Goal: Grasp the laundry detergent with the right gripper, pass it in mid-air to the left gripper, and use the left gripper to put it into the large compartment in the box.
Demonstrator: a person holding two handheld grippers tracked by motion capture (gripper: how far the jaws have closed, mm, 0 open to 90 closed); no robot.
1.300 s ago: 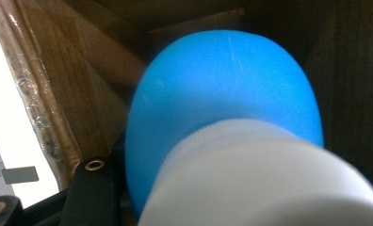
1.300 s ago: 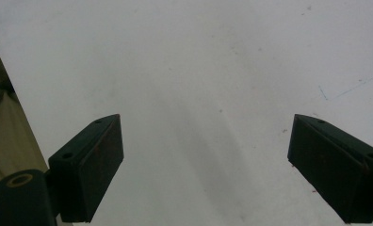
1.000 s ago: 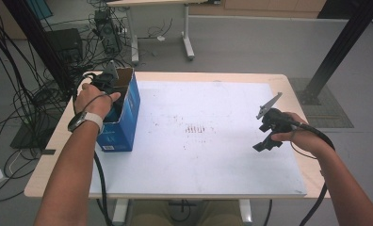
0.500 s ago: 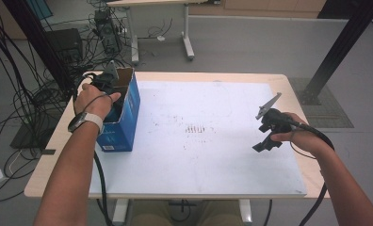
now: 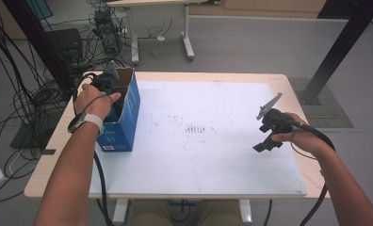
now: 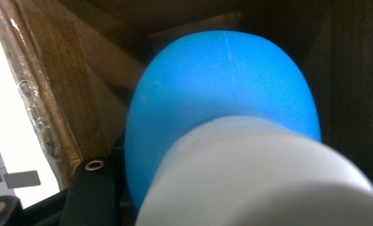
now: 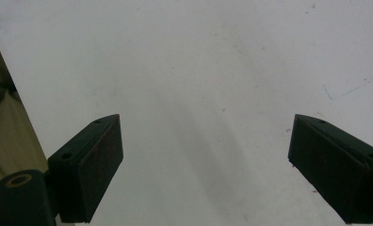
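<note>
- The left gripper (image 5: 110, 89) is being held down inside the open blue cardboard box (image 5: 128, 117) at the table's (image 5: 48, 155) left edge.
- A blue bottle (image 6: 222, 99) with a white ribbed cap (image 6: 260, 174) is being gripped by its closed jaws, inside the box's brown walls.
- The right gripper (image 7: 206, 169) is being held just above the white sheet (image 5: 213, 155) near the table's right side, well apart from the box.
- Its jaws are being kept wide apart, with nothing between them.
</note>
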